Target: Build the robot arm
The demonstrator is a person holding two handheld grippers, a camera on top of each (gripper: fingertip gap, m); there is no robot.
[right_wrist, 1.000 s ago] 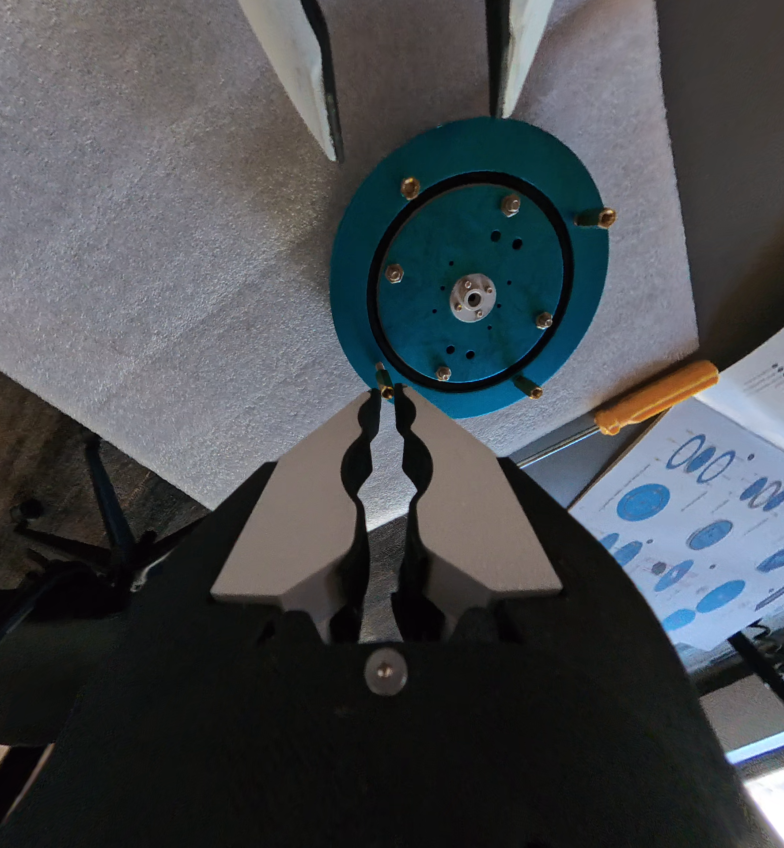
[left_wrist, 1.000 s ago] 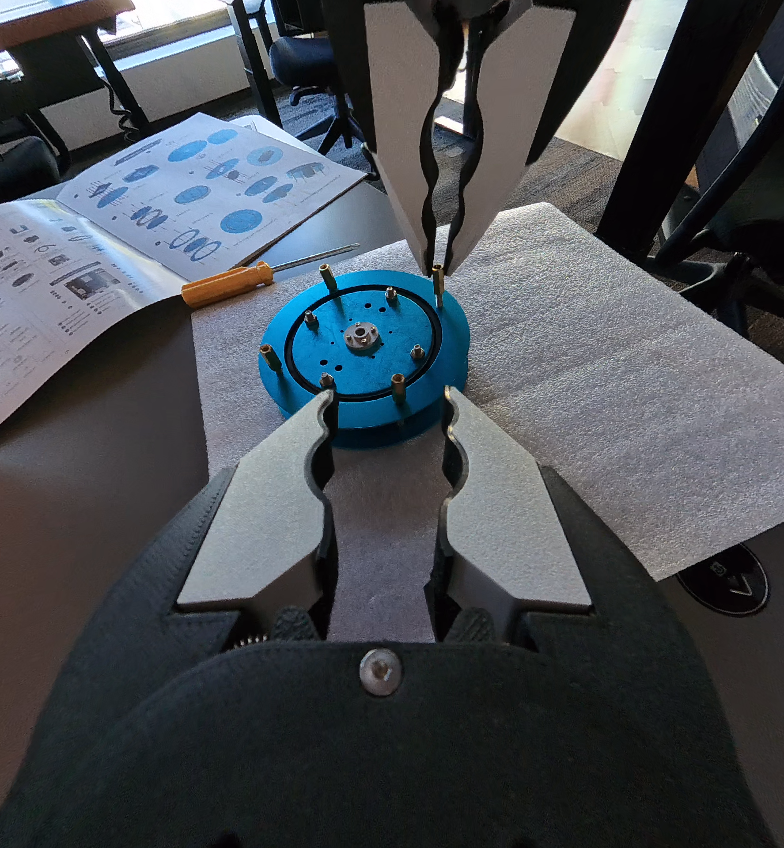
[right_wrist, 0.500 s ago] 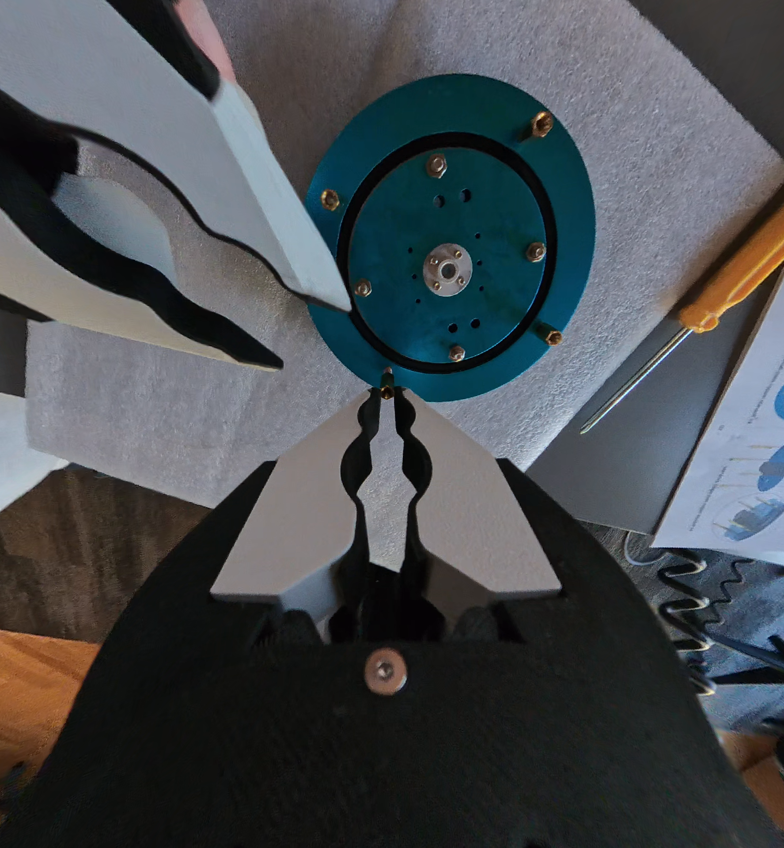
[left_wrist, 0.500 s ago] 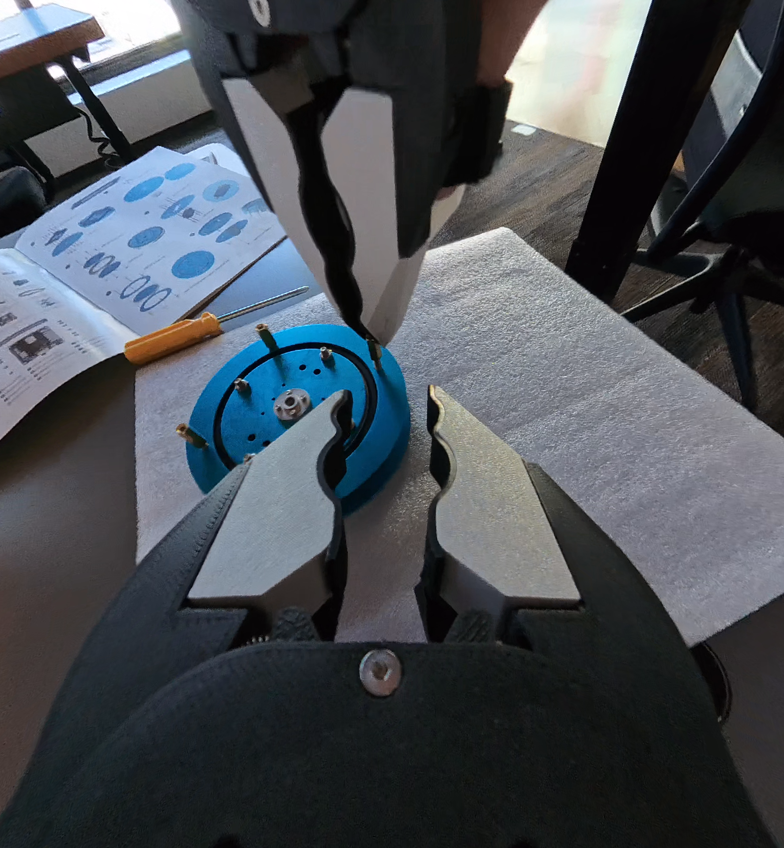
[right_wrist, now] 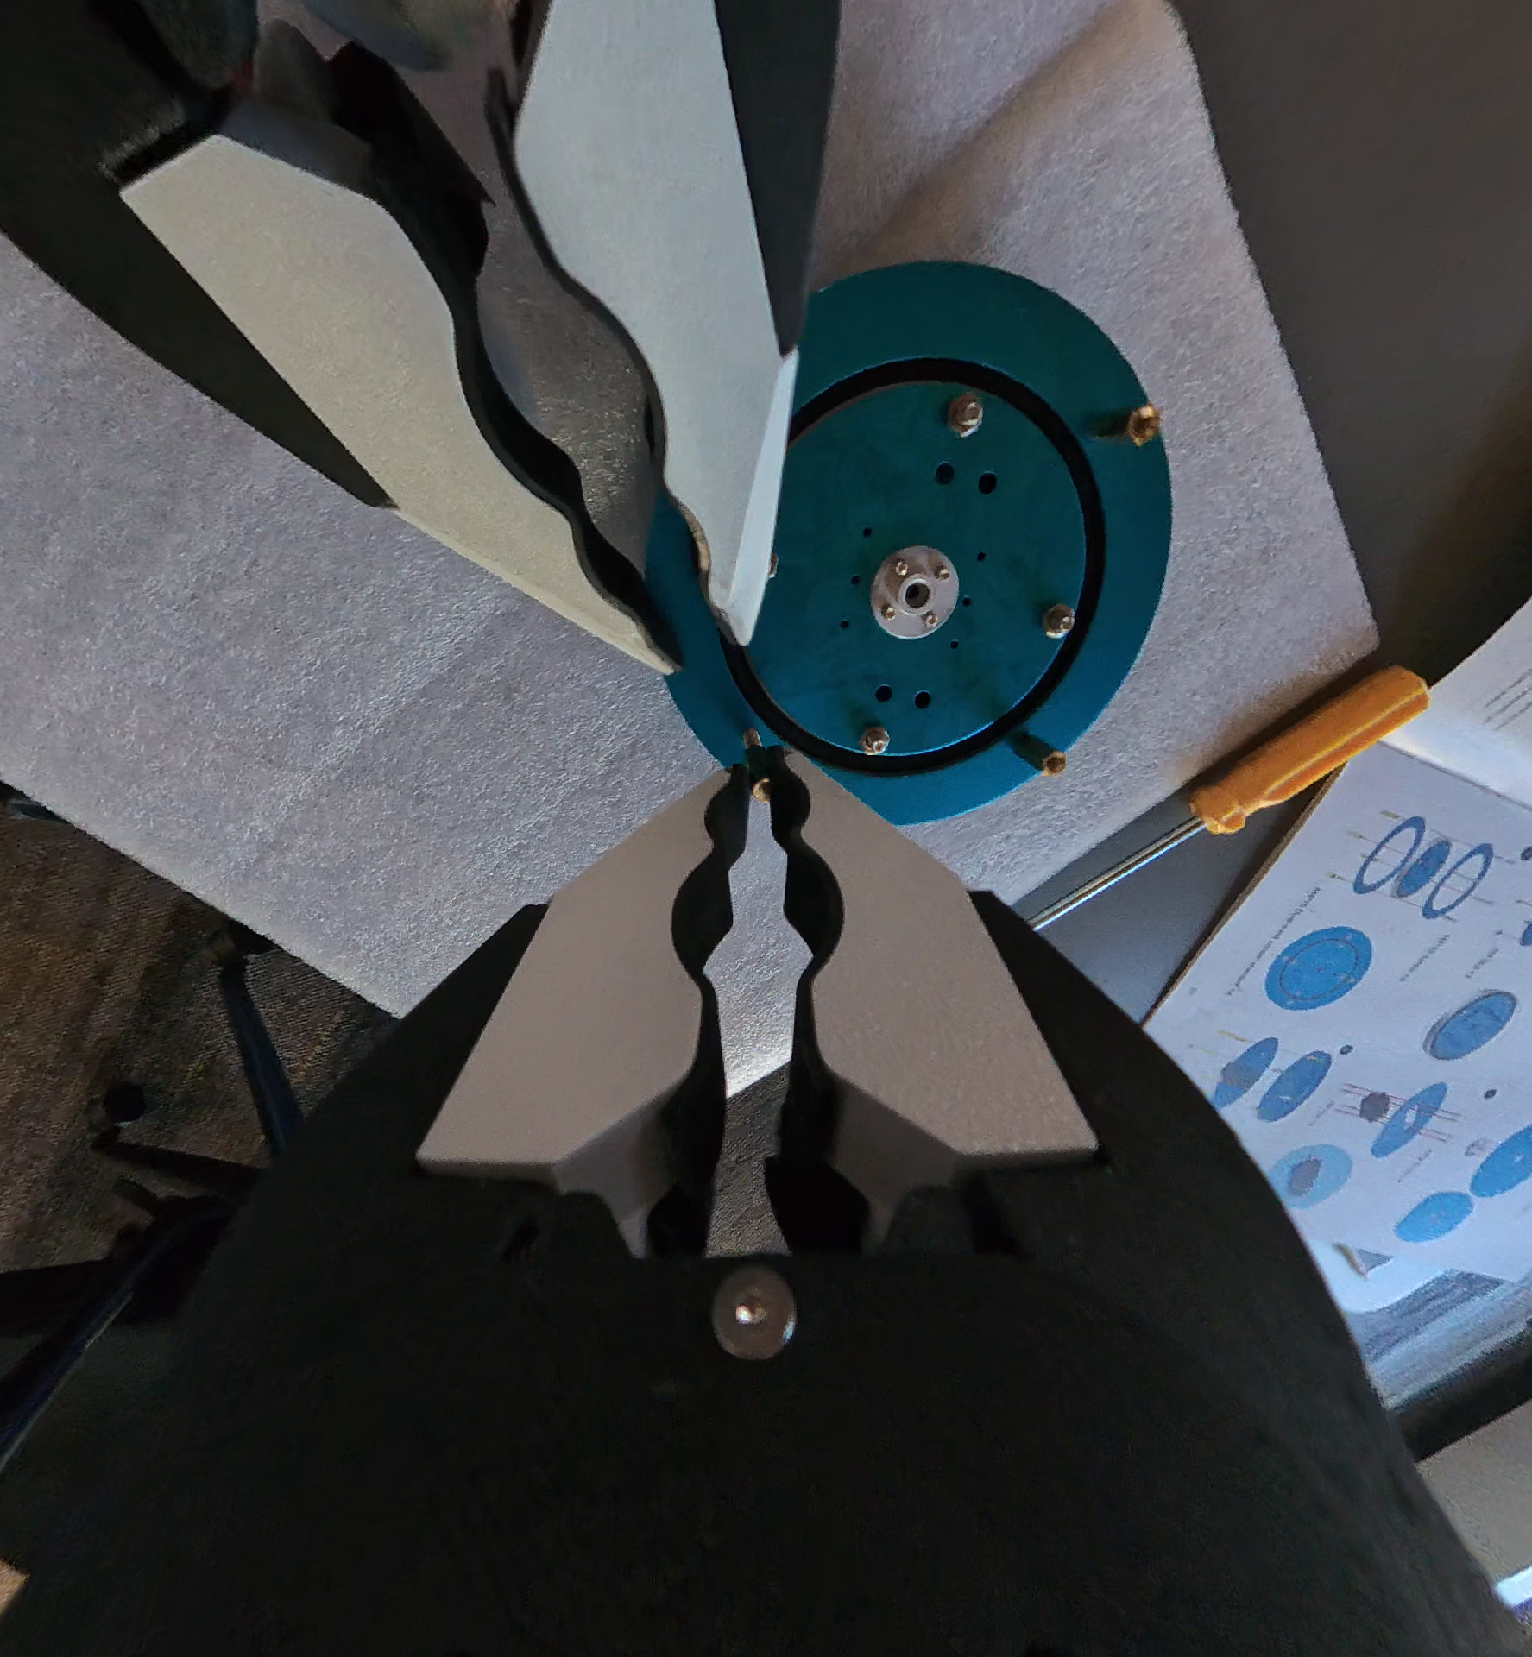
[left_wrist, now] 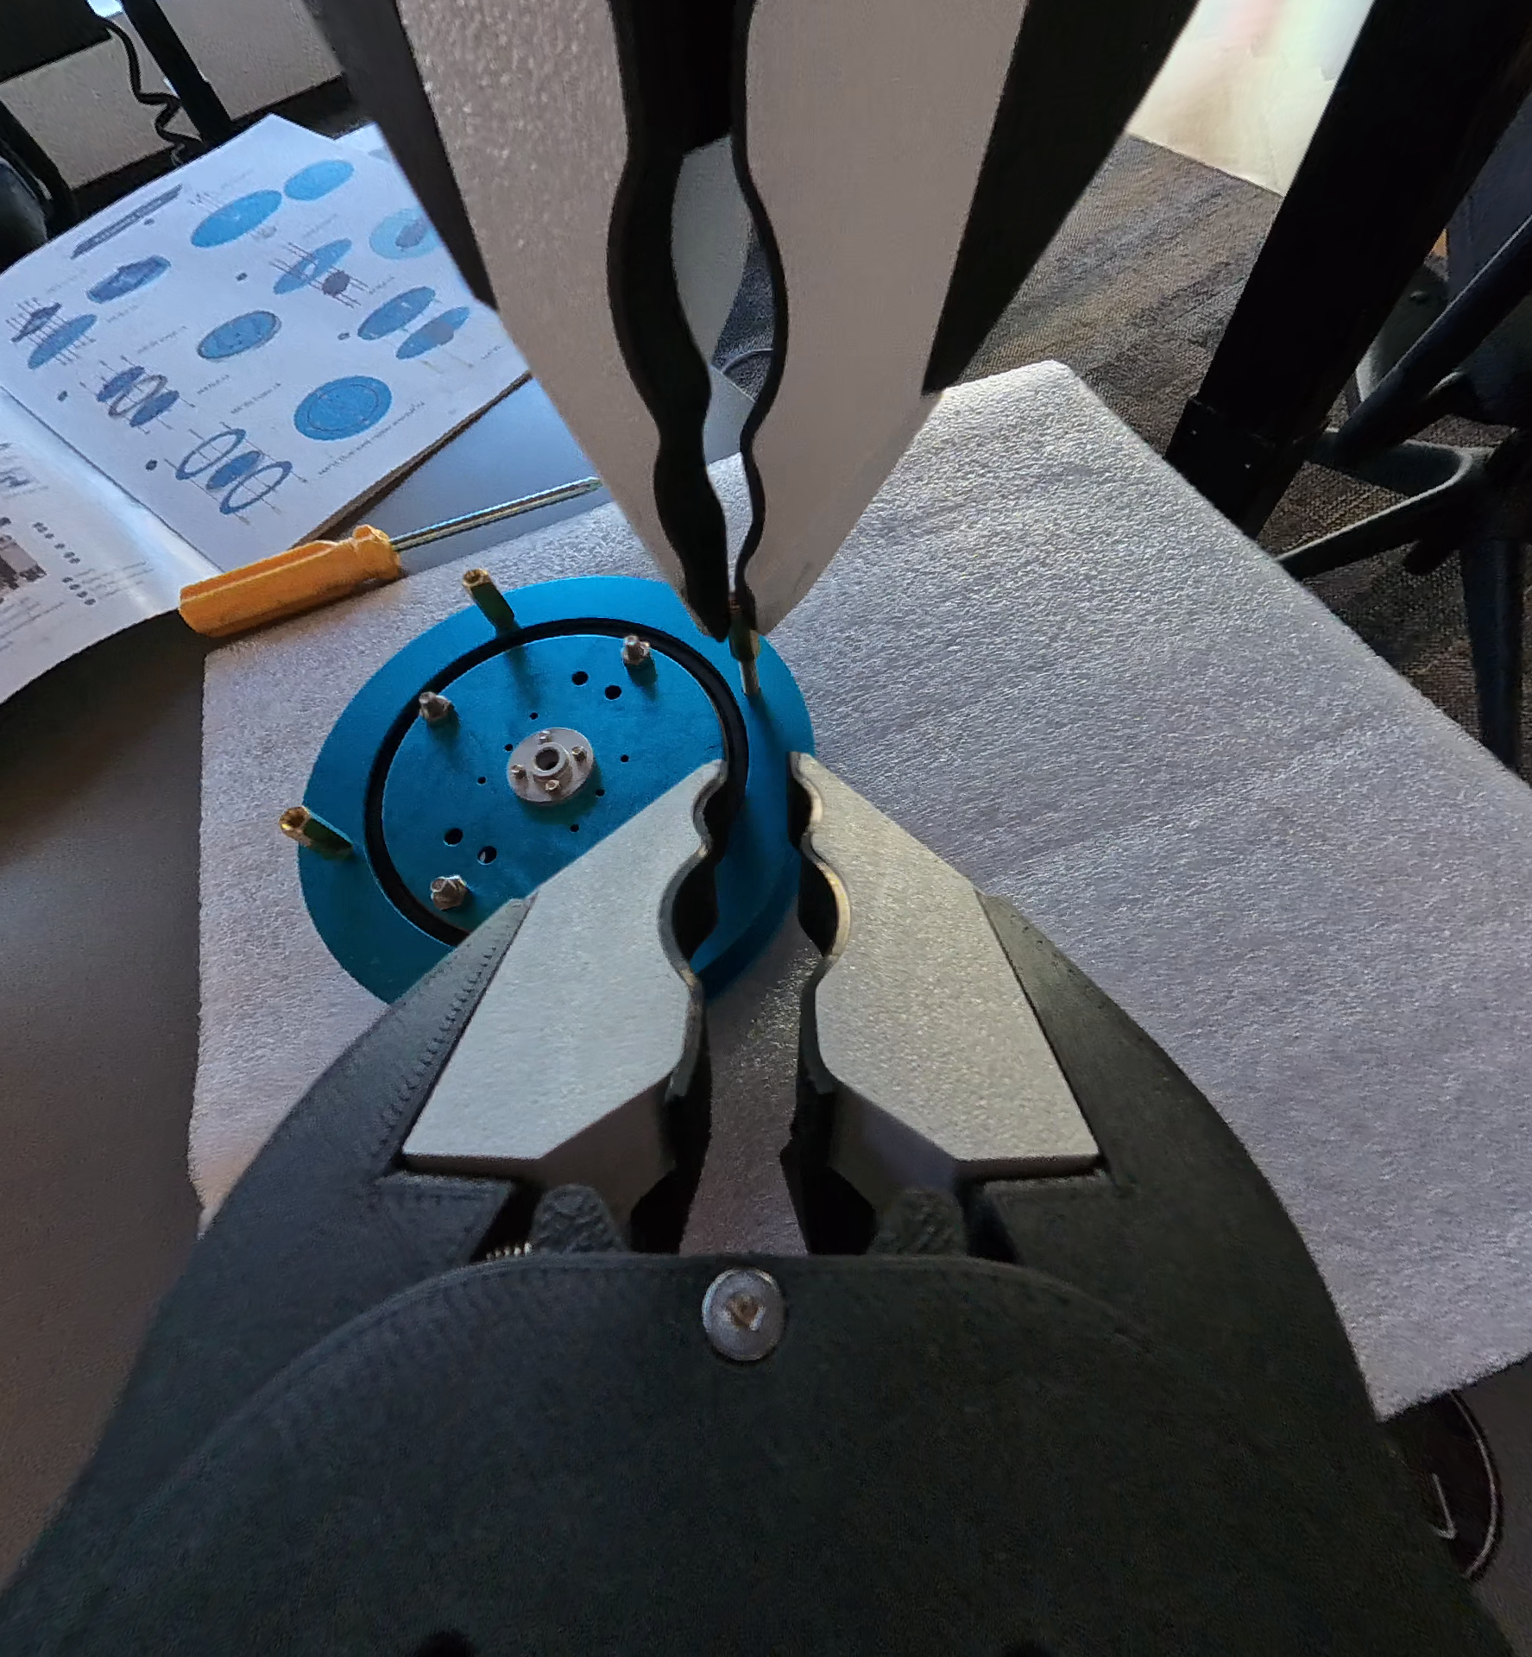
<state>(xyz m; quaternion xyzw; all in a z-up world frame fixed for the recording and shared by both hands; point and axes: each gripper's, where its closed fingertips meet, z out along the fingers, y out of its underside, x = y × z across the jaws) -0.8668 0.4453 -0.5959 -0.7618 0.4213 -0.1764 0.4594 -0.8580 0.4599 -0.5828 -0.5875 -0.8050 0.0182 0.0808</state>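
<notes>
A blue disc with a black ring and a silver hub lies on a white foam sheet. Brass standoffs stand around its rim. My left gripper is closed narrowly across the disc's near rim, one finger on top and one outside the edge. It reaches in from above in the right wrist view. My right gripper is shut on a brass standoff at the edge of the disc. In the left wrist view the right gripper comes down from above onto that standoff.
An orange-handled screwdriver lies at the foam's far left edge, next to an open printed manual. The foam rests on a grey table. Office chair legs stand beyond the table on the right. My two grippers' fingertips are within a few centimetres of each other. My right gripper's tips are some 15 centimetres from the orange-handled screwdriver. My right wrist view looks at it from another angle.
My left gripper moved forward onto the disc's rim and its jaws narrowed from wide open to nearly shut. My right gripper stayed shut on the standoff.
</notes>
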